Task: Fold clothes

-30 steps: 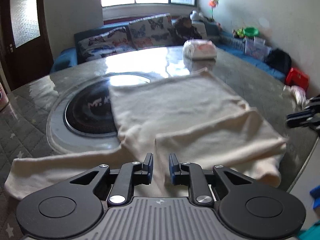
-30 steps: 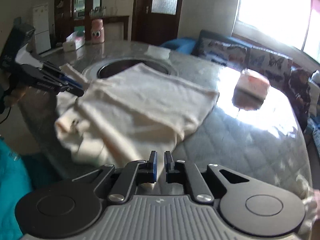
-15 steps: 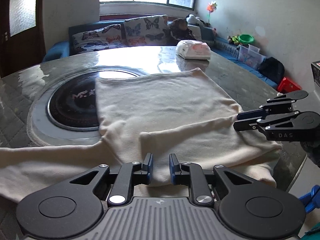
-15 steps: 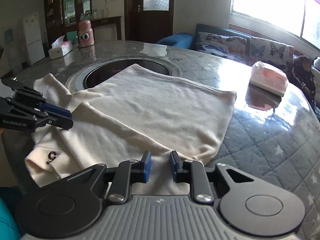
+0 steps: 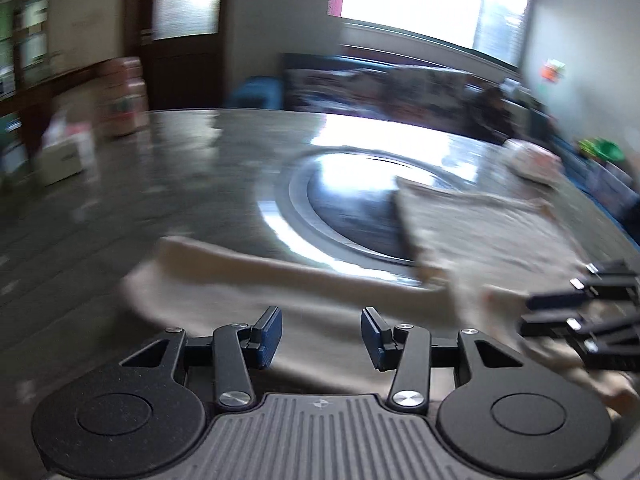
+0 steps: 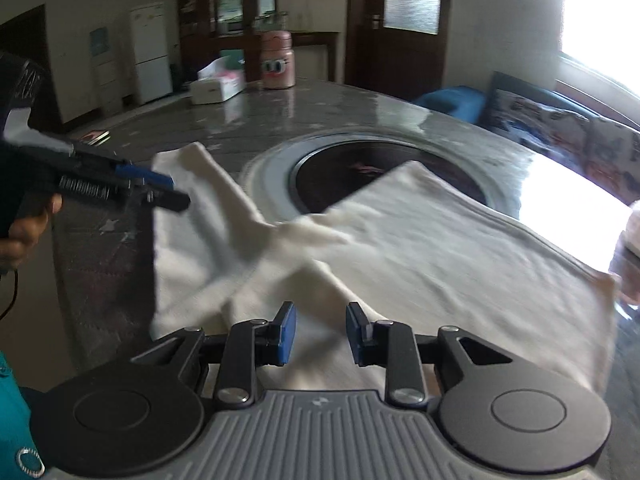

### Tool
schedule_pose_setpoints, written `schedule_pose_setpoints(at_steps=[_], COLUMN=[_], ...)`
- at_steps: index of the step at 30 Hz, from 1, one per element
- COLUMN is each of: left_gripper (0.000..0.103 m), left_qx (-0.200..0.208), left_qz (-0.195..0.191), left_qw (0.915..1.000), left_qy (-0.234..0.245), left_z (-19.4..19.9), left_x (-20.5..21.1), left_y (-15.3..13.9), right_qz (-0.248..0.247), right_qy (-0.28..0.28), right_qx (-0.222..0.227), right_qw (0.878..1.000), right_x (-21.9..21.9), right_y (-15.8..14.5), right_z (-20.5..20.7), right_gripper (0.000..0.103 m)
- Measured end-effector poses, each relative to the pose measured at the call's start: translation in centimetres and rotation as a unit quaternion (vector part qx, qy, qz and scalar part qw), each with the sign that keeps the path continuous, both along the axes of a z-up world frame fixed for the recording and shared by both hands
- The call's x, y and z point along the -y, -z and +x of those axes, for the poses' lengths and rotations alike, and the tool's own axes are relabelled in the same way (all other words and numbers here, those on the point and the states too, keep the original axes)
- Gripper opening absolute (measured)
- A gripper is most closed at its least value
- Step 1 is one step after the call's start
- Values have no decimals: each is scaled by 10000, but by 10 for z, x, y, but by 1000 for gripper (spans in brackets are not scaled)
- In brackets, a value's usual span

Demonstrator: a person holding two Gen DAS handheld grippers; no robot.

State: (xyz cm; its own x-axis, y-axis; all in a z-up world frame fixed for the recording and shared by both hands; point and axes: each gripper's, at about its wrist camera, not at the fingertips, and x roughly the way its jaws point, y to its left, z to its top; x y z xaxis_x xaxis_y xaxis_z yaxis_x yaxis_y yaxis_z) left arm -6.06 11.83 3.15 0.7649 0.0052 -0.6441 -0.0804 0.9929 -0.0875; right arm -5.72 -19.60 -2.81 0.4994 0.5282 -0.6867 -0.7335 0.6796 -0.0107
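A cream garment [image 6: 420, 248] lies spread on a round grey table [image 6: 320, 120], partly covering the dark round inset [image 6: 360, 168] at the table's centre. One long sleeve [image 6: 200, 200] stretches out flat toward the left of the right wrist view, its cuff end lying free on bare tabletop; the other sleeve is folded across the body, crossing near the lower middle. The garment's right edge ends at a corner near the table's rim.

The right claw [image 6: 318, 334] hangs just above the folded sleeve, its blue pads parted with nothing between them; the jaws have just been opening. The left claw [image 5: 322, 338] is also parted and empty, jaws just opened wider, hovering over the stretched sleeve; this view is heavily blurred. In the right wrist view the left claw [image 6: 160, 190] shows at the far left, a hand [image 6: 24, 232] around its grip, over the sleeve's outer edge.

Far across the table stand a tissue box [image 6: 218, 86] and a pink jar [image 6: 276, 60], well apart from the garment, with open tabletop between.
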Motion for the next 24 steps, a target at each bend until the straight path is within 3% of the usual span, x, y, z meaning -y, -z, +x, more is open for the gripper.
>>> schedule_pose_setpoints(at_steps=[5, 9, 17, 20, 23, 24], left_gripper=[47, 48, 46, 37, 15, 11], left_qx=[-23, -78, -100, -55, 1, 24], left_qz=[137, 74, -185, -161, -178, -230], left_qw=[9951, 9895, 9832, 9819, 9811, 9808], left_qy=[-978, -1439, -1811, -1886, -1928, -1938], left_z=[-1, 6, 19, 22, 23, 23], left_x=[-39, -55, -64, -65, -66, -67], left_y=[2, 7, 15, 17, 17, 17], right_qz=[-11, 22, 105, 146, 196, 213], right_qy=[-38, -47, 26, 123, 260, 307], right_qx=[44, 101, 238, 299, 317, 314], right_qw=[10000, 9999, 9997, 9994, 9990, 9988], right_x=[-10, -8, 6, 14, 23, 26], right_y=[0, -7, -21, -25, -28, -28], right_z=[0, -6, -21, -25, -27, -28], right_gripper=[27, 27, 27, 27, 27, 27])
